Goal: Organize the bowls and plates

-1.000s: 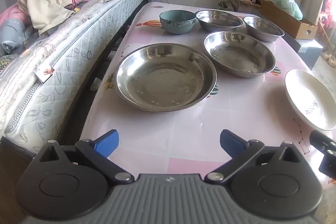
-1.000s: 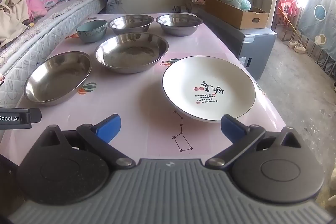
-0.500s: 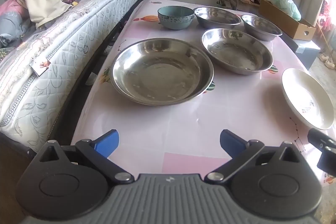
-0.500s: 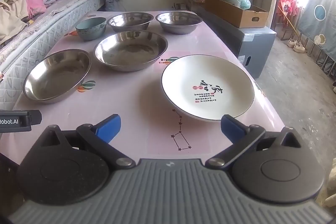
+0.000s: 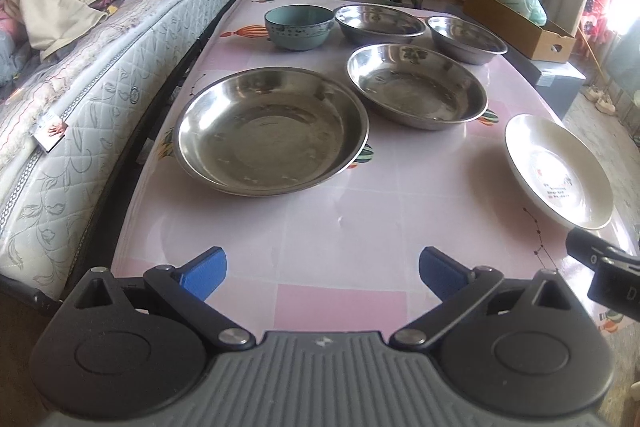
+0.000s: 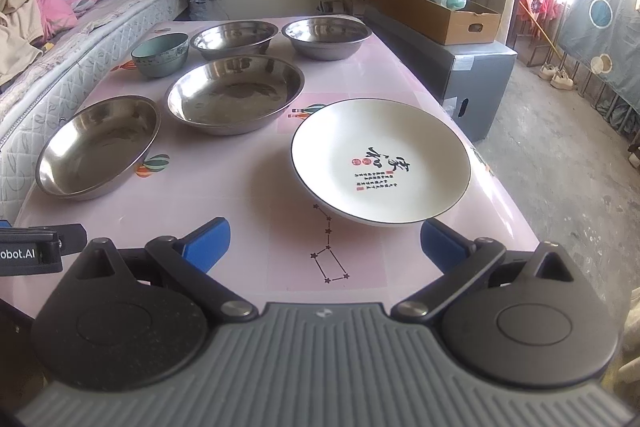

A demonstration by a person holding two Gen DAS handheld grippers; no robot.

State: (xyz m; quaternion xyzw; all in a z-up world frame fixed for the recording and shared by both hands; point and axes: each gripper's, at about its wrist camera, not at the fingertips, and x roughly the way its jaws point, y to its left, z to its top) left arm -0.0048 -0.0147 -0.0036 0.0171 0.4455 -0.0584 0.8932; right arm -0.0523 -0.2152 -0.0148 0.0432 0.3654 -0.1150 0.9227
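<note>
- Left gripper (image 5: 322, 274): jaws wide apart, empty, above the table's (image 5: 340, 227) near edge.
- Right gripper (image 6: 325, 241): jaws wide apart, empty, just before the white plate (image 6: 380, 161) by the right edge.

"obot.AI" on left gripper (image 6: 28, 253); calligraphy on white plate (image 6: 380, 161), illegible.
</note>
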